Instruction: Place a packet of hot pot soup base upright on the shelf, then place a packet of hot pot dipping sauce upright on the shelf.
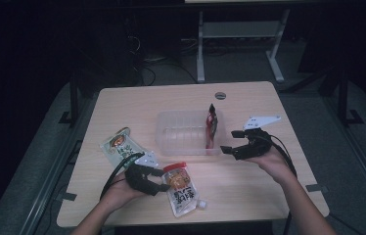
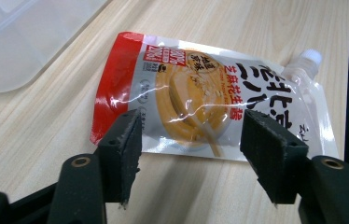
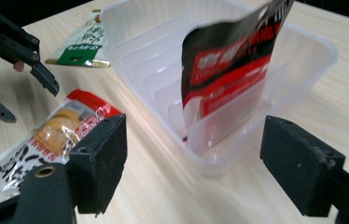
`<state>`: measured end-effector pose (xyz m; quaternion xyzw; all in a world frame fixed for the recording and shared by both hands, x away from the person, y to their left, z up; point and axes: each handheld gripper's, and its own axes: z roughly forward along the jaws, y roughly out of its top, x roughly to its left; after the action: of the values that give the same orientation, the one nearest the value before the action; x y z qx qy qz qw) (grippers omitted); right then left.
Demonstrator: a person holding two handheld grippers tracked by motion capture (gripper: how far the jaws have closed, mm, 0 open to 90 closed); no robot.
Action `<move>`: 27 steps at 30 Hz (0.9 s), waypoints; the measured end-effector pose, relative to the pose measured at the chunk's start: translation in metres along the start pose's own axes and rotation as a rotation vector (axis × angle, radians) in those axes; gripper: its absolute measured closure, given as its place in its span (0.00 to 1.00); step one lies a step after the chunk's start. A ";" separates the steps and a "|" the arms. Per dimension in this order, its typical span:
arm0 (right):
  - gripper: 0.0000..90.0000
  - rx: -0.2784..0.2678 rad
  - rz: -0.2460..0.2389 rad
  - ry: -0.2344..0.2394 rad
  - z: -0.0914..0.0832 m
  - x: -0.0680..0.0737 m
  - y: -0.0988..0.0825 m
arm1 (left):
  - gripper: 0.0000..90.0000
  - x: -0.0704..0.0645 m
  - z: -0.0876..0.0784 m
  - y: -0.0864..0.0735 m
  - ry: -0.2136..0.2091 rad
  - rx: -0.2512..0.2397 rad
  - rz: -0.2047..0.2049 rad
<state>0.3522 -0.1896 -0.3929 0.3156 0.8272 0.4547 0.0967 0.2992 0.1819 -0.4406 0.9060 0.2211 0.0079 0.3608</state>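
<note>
Pouch [image 2: 210, 100] first, since that's what your left gripper [image 1: 157, 179] is on: glossy spouted sachet, red band along one end, tan sauce picture in the middle, bold black lettering, white screw cap at one corner. It's lying flat on the table [image 1: 249, 188] near your edge, just in front of the clear plastic tray [image 1: 171, 143]. In the left gripper view your black pads [image 2: 126, 140] are spread with the pouch's near edge between them, hovering over it, not pinching anything.

Your right gripper [image 1: 239, 140] sits just right of the tray, jaws wide apart and empty. Right ahead of it a red-and-black packet [image 3: 231, 60] stands upright in one of the tray's slots at the right end, leaning a bit against the divider. A green-and-white packet [image 1: 121, 147] lies flat on the table to the left of the tray, close by your left hand.

Surface is a pale wood-grain tabletop with a round grey cable cap [image 1: 220, 95] near the far edge. Room's pretty dark: grey floor, white desk legs [image 1: 200, 49] and some cables behind the table.
</note>
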 end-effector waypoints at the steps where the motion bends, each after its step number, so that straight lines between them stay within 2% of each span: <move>1: 0.25 0.000 -0.003 -0.004 -0.001 0.001 -0.002 | 0.47 0.000 0.000 0.000 0.001 0.000 0.006; 3: 0.25 0.006 0.003 -0.004 -0.003 0.004 -0.008 | 0.52 -0.001 -0.001 0.001 -0.002 0.006 0.016; 9: 0.24 0.020 0.006 -0.009 -0.010 0.013 -0.029 | 0.77 -0.005 -0.005 0.003 -0.011 0.015 0.047; 11: 0.23 0.033 -0.002 -0.011 -0.011 0.017 -0.035 | 0.86 -0.005 -0.006 0.004 -0.021 0.026 0.063; 14: 0.23 0.053 -0.012 -0.015 -0.012 0.021 -0.042 | 0.98 -0.007 -0.007 0.004 -0.047 0.047 0.067; 22: 0.23 0.072 -0.008 0.002 -0.012 0.027 -0.053 | 1.00 -0.014 0.000 0.001 -0.127 0.120 0.092; 25: 0.22 0.081 -0.007 0.006 -0.009 0.028 -0.054 | 1.00 -0.018 0.007 0.001 -0.148 0.139 0.104; 27: 0.22 0.086 -0.019 0.005 -0.008 0.028 -0.055 | 1.00 -0.021 0.012 0.002 -0.147 0.150 0.114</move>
<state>0.3034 -0.1992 -0.4297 0.3103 0.8492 0.4187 0.0854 0.2828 0.1641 -0.4455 0.9396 0.1422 -0.0548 0.3063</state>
